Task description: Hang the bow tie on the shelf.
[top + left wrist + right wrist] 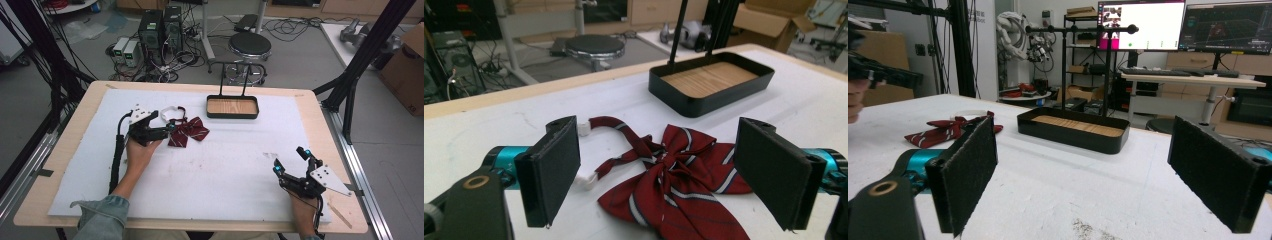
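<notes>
Your left gripper (167, 129) sits at the left-centre of the table (75, 150), its 2 fingers (551, 170) spread wide and holding nothing. In the left gripper view the dark red bow tie (674, 175) with thin white stripes lies flat on the white mat (225, 170) between and just beyond those fingers, not touched by either pad. The tie's knot is roughly centred in the gap, and its neck strap (616, 127) curls back toward the left finger, with a white clasp (586, 181) lying just beside that finger. In the high view the bow tie (186, 131) is just past the tips of your left gripper, with the strap's white loop behind it.

Beyond the tie, toward the far edge of the mat, stands a black tray (233, 114) with a wooden floor and 2 upright black posts rising from its back wall. It is well apart from the tie.

Your right gripper (292, 161) rests near the right front corner of the mat, far from the tie. Its fingers (965, 172) are also wide apart and empty, and in the right gripper view they point across the bare mat toward the tray (1073, 137), with the bow tie (943, 131) off to the left.
</notes>
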The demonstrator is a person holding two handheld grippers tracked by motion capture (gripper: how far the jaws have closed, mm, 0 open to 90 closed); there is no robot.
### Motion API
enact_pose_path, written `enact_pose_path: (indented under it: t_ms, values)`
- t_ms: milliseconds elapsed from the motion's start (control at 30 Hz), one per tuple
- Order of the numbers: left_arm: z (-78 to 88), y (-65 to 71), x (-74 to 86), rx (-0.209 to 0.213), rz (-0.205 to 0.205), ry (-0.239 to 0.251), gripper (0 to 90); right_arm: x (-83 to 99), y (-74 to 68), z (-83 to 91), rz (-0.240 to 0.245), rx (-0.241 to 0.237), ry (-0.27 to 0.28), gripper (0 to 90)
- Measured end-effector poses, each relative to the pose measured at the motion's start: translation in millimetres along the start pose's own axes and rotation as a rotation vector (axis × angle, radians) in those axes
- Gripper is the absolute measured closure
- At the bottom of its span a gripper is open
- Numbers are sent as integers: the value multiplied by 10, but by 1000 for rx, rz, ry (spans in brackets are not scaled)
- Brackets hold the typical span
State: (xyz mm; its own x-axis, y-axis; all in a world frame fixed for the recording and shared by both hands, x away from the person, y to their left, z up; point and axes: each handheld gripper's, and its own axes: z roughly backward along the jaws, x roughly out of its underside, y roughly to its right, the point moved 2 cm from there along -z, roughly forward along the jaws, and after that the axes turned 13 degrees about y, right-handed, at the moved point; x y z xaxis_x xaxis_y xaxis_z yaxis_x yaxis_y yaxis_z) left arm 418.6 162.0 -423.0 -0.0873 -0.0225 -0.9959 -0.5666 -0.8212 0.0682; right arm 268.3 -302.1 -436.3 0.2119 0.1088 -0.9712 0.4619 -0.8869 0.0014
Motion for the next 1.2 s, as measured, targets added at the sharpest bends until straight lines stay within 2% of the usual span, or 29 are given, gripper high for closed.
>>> enact_pose_path:
  t_ms: [133,167,267,567,667,867,1033,1200]
  values:
    - [-160,41,54,6,-16,-21,196,-1,3,-1,-1,-1,2,115]
    - [-186,49,75,4,-26,-19,232,-1,5,-2,1,-3,4,115]
    - [-287,58,131,-1,-51,-50,238,0,5,-4,0,-5,3,115]
    - [-553,86,217,13,-59,-121,227,0,4,-3,-6,-4,3,115]
    - [-629,97,272,3,-78,-156,228,0,4,-3,-7,-4,2,115]
    - [-707,87,298,-14,-75,-208,249,0,7,-6,-5,-9,5,115]
    - [-767,101,316,14,-93,-272,269,0,3,-6,-6,-8,4,115]
    - [-792,66,324,24,-59,-312,278,0,2,-6,-7,-8,3,115]
